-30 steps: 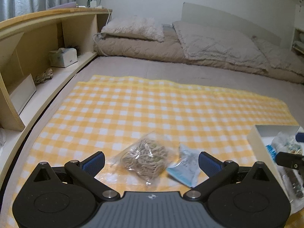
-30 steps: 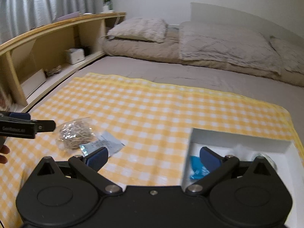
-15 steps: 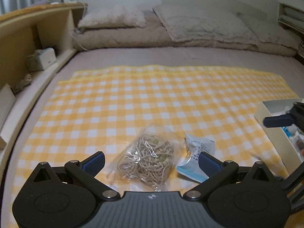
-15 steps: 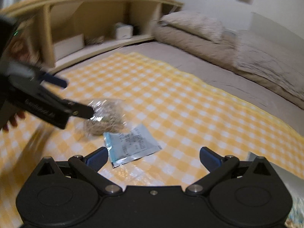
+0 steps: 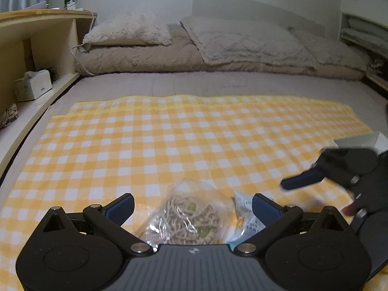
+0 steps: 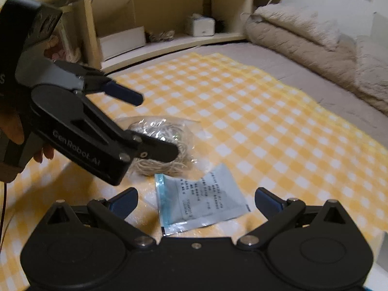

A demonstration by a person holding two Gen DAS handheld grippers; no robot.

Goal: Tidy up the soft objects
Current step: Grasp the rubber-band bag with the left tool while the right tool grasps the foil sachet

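Room: bedding w/ beige pillows behind, wooden shelf unit [image 6: 169, 12] to the side, yellow-and-white checked cloth [image 5: 194, 140] spread over the grey mattress.
Change – right claw: a sec earlier it hung over the white box w/ blue and clear packets; it had swung away and now sat low over the flat pale-blue printed sachet [image 6: 201, 201], fingers spread wide, gripping nothing.
Change – left claw: left gripper [image 5: 192, 207] had dropped closer to the clear plastic bag of beige string [image 5: 186, 218]; jaws released, straddling the bag, not yet closed on it.
Right gripper pos: [image 6: 195, 201], sachet lying between its open fingers on the cloth.
Task things: bag and sachet just beside each other, both flat on the cloth; box nearly out of view – only a white corner [image 5: 359, 140] at the right edge.
Meaning: prob. a double pickup set up – one item per claw; neither lifted yet.
Writing: "GenRobot.AI" on the left gripper's arm [image 6: 75, 148].
Sachet print: dark lines of text, too small and blurred to read.
Tissue box [image 5: 32, 88]: label not legible.
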